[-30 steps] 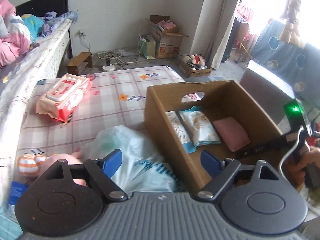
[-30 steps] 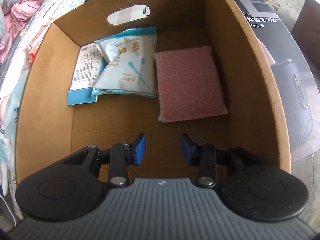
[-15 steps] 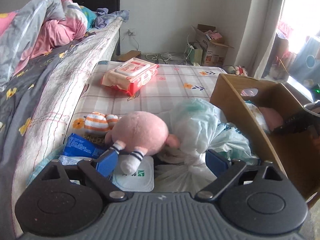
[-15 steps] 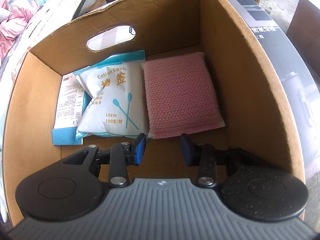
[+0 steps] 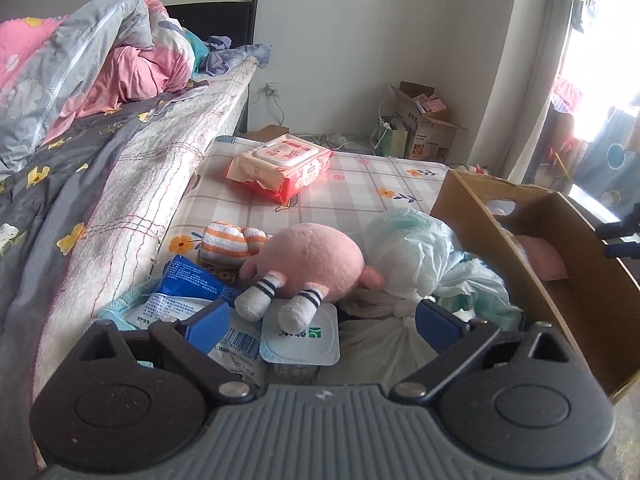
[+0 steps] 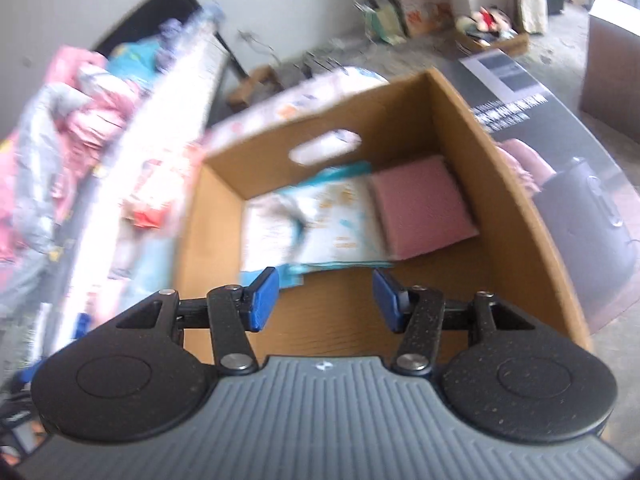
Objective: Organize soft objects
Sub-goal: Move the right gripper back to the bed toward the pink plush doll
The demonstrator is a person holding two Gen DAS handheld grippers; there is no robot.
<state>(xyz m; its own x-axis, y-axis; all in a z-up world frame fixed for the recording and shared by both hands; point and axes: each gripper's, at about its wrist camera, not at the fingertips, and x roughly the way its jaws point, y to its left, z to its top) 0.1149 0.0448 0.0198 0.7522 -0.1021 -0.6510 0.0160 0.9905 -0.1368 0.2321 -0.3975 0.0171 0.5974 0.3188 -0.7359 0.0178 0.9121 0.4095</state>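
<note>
Lying along the left, a bed (image 5: 80, 184) with rumpled pink and grey bedding borders a checked mat (image 5: 360, 188). A cardboard box (image 6: 516, 216) stands on the right, holding a pink sponge pad (image 6: 424, 204) beside a blurred white packet (image 6: 332, 220). On the mat, just left of the box, a pink plush toy (image 5: 308, 260) lies against a white plastic bag (image 5: 408, 252). The left gripper (image 5: 320, 320) hovers near the toy, jaws spreading wide, gripping nothing. The right gripper (image 6: 326, 300) hangs above the box, jaws opening, empty.
</note>
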